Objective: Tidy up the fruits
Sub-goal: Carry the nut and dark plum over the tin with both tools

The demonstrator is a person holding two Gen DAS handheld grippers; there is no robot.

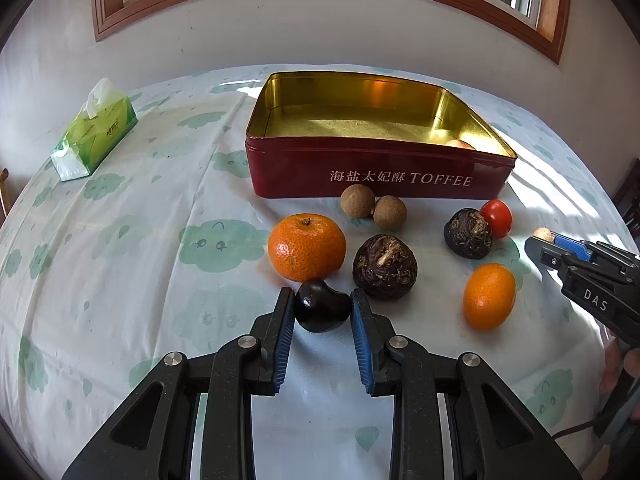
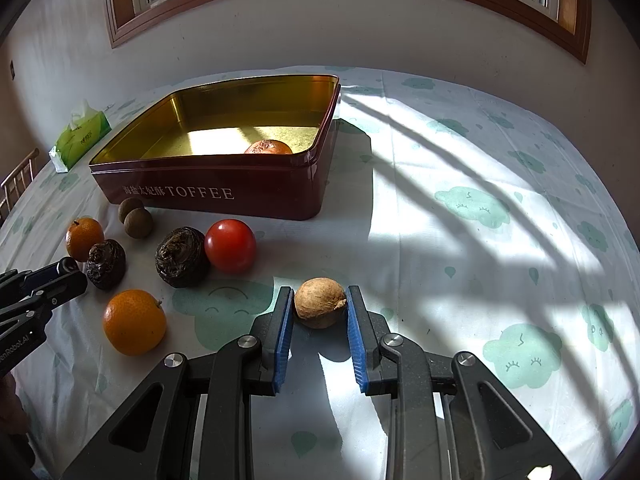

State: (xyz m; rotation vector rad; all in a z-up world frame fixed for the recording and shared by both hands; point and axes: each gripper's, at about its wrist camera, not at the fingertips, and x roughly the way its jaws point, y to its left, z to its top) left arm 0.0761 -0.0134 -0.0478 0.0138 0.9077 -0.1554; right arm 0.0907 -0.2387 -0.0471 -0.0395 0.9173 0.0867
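1. Nearest the left wrist camera: left gripper, blue pads touching both sides of a dark cherry, grasping it at 6 o'clock of the fruit cluster.
2. Nearest the right wrist camera: right gripper, pads pressed against a tan longan, grasping it at 5 o'clock from the tomato.
3. Just beyond the cherry at 11 o'clock: a mandarin, touching or nearly touching it; cannot tell which.
4. At 1 o'clock from the cherry: a water chestnut; farther toward 2 o'clock, a second water chestnut touching the tomato.
5. At 3 o'clock from the cherry: a kumquat, apart from the rest.
6. Against the front wall of the red toffee tin: two brown longans, side by side.
7. Inside the tin, near-right corner: one reddish fruit, partly hidden by the wall.
8. At 10 o'clock, well apart on the tablecloth: a green tissue pack.
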